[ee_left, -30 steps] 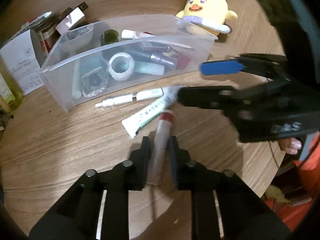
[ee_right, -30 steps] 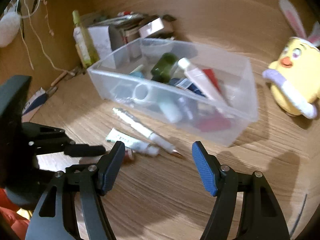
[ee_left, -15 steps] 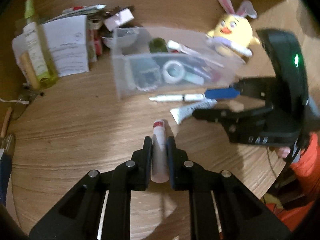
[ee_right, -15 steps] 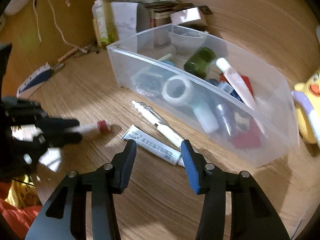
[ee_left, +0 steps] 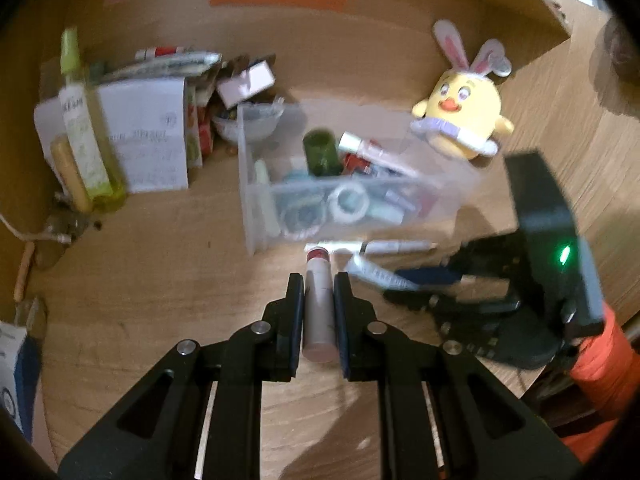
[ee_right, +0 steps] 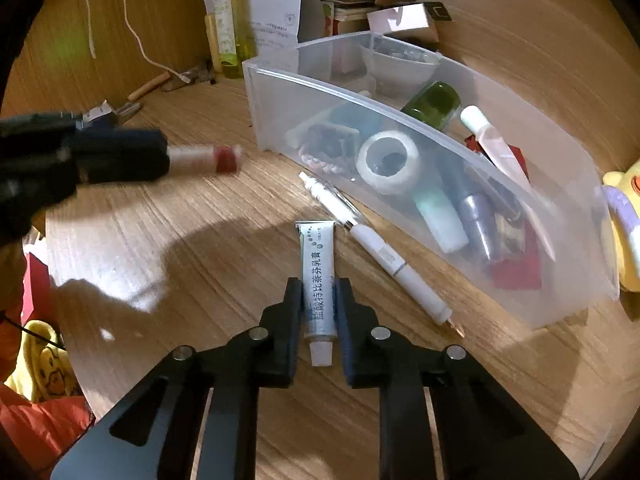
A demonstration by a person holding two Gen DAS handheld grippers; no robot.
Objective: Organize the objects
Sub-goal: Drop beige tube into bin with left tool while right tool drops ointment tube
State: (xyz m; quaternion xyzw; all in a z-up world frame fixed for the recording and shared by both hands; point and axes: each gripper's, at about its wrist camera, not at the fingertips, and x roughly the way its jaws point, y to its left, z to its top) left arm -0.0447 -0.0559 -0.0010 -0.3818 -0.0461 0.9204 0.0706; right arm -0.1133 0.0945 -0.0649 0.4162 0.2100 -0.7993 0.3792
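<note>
While the left gripper is clamped on a pale stick with a red cap, carried clear of the table with the cap end pointing toward the bin, the right gripper has just been closing its jaws, and they now press on a white tube printed with blue characters; the tube's capped end sits back between the fingers and its flat crimped end points forward, over the wood just short of a white pen; whether the tube still touches the table I cannot tell; the pen lies on the table alongside the bin's near wall, close to it but apart; the clear bin holds a roll of tape, a dark green bottle, a mint-coloured tube and other small items that are hard to make out; behind the bin stand a yellow-green bottle, a white leaflet and some small boxes; a yellow chick toy with rabbit ears sits to the right of the bin, apart from it; an orange sleeve shows behind the right gripper in the left view.
</note>
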